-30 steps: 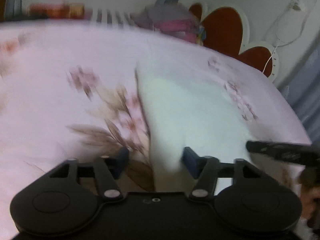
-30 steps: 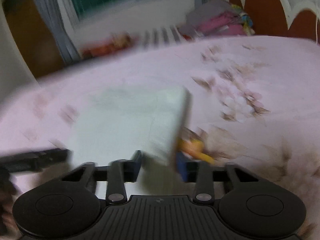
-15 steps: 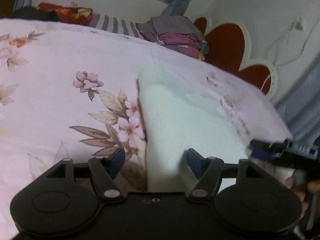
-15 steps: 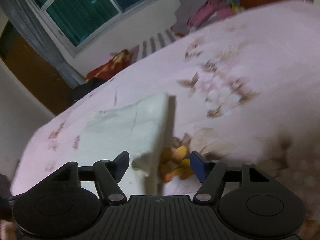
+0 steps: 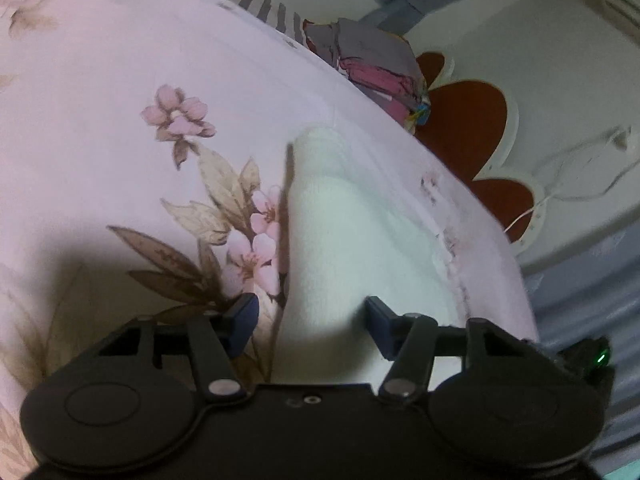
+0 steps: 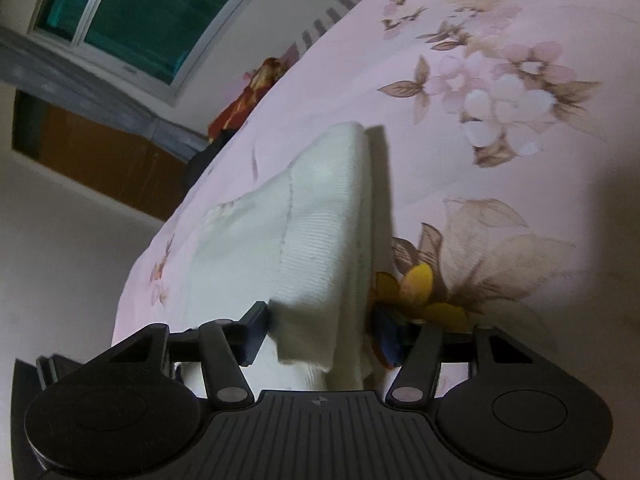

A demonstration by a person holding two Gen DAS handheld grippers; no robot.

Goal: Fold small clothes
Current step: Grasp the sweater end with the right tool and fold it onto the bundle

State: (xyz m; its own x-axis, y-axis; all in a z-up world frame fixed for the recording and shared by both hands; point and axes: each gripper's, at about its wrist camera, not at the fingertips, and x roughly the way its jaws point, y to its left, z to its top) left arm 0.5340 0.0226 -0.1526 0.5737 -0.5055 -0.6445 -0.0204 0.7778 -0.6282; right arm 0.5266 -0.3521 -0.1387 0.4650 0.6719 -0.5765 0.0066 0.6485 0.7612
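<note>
L gripper (image 5: 312, 322) & R gripper (image 6: 320, 330): fingers apart, straddling folded white garment (image 6: 316, 216) on floral bedsheet (image 5: 120, 128).

folded white garment (image 5: 340, 240) on floral bedsheet (image 5: 120, 100)

Left wrist view: sits low behind the left claw (image 5: 312, 324), very near the pink floral-print bed sheet (image 5: 100, 80). Faces along the bed toward its far edge, where a stack of folded grey and pink clothes (image 5: 376, 64) and a red-and-white scalloped headboard (image 5: 468, 120) show.

Right wrist view: low behind the right claw (image 6: 318, 330), tilted, facing across the bed toward the teal-glass window (image 6: 132, 12) and brown wooden door (image 6: 112, 160).

Shared ground: the folded white knit garment (image 5: 336, 232) (image 6: 312, 216), close in both, seen from opposite side edges.
</note>
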